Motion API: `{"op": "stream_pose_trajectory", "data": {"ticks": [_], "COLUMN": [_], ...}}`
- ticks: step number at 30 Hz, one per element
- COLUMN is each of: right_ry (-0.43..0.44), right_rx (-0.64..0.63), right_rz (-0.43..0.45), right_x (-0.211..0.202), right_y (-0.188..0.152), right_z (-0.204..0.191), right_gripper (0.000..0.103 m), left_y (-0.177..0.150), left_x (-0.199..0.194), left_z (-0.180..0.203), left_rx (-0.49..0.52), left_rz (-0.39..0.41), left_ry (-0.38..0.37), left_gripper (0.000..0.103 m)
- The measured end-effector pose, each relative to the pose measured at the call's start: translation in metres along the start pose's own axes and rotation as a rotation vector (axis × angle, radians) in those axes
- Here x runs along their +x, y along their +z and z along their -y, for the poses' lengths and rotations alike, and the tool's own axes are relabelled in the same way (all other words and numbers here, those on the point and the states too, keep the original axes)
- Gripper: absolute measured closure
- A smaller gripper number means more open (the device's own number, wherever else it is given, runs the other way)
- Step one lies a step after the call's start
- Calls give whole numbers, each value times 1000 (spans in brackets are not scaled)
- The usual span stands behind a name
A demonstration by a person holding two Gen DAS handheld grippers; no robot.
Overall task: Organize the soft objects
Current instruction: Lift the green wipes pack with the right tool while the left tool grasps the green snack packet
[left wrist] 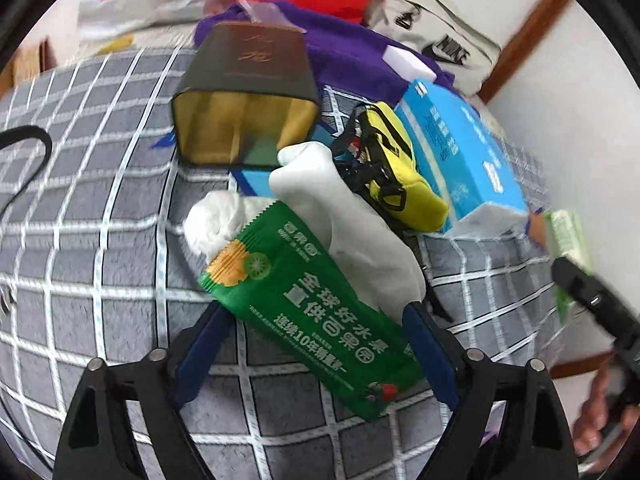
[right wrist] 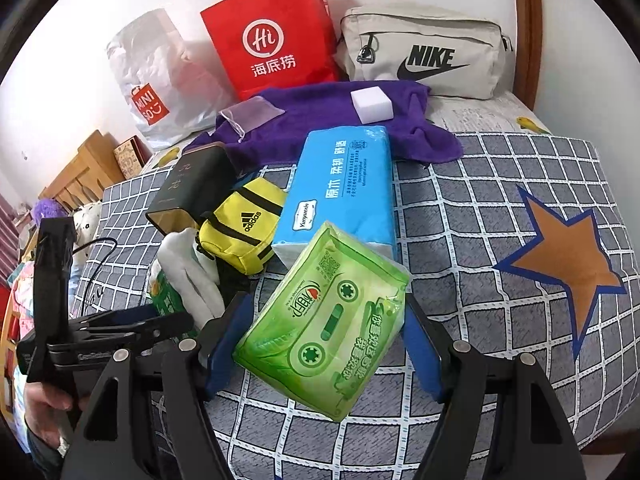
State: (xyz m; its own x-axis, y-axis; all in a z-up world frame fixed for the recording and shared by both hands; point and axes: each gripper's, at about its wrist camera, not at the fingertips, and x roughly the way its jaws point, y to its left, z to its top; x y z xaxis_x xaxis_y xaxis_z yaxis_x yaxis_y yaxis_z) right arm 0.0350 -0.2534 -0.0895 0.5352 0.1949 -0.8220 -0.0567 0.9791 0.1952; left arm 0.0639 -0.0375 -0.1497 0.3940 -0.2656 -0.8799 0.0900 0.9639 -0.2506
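Observation:
My left gripper (left wrist: 316, 340) is shut on a dark green snack pack (left wrist: 304, 300) and holds it over the grey checked bed cover (left wrist: 100, 240). Behind the pack lie white socks (left wrist: 352, 224), a yellow Adidas pouch (left wrist: 396, 176), a blue tissue pack (left wrist: 460, 152) and a dark box (left wrist: 248, 92). My right gripper (right wrist: 324, 340) is shut on a light green tissue pack (right wrist: 324, 320). In the right wrist view the blue tissue pack (right wrist: 344, 188), yellow pouch (right wrist: 240, 228), white socks (right wrist: 188, 276) and dark box (right wrist: 192, 188) lie just beyond it.
A purple towel (right wrist: 328, 120) with a white sponge (right wrist: 372, 104) lies further back. A red paper bag (right wrist: 272, 36), a white Miniso bag (right wrist: 156, 80) and a beige Nike bag (right wrist: 424, 52) stand against the wall. The left gripper (right wrist: 100, 332) shows at the lower left.

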Motion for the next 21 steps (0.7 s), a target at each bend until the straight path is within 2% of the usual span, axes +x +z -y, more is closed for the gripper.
{"op": "stream_pose_trajectory", "data": {"ticks": [2,5,8,14,21], "right_ry": [0,-1,-2,-3,-9], "right_rx": [1,2,1,-7,-21], "right_rz": [-2,-3,2,12,16], "right_x": [0,0,-2,-6,-8], "right_y": [0,-1,0,0,1], "right_z": [1,2,2,0,-3], "right_gripper": [31,31,31,31,31], "left_y": [0,-2,-7,-6,5], "left_x": [-2,-8,-17,-34,-52], "left_z": [0,-11,-31,-51,-48], "left_rx": [14,20,-12,-4,50], "left_rz": [14,7,3,49,121], "left_ry": [14,-18,-67,-33,3], "left_gripper": [32,44,48,50,51]}}
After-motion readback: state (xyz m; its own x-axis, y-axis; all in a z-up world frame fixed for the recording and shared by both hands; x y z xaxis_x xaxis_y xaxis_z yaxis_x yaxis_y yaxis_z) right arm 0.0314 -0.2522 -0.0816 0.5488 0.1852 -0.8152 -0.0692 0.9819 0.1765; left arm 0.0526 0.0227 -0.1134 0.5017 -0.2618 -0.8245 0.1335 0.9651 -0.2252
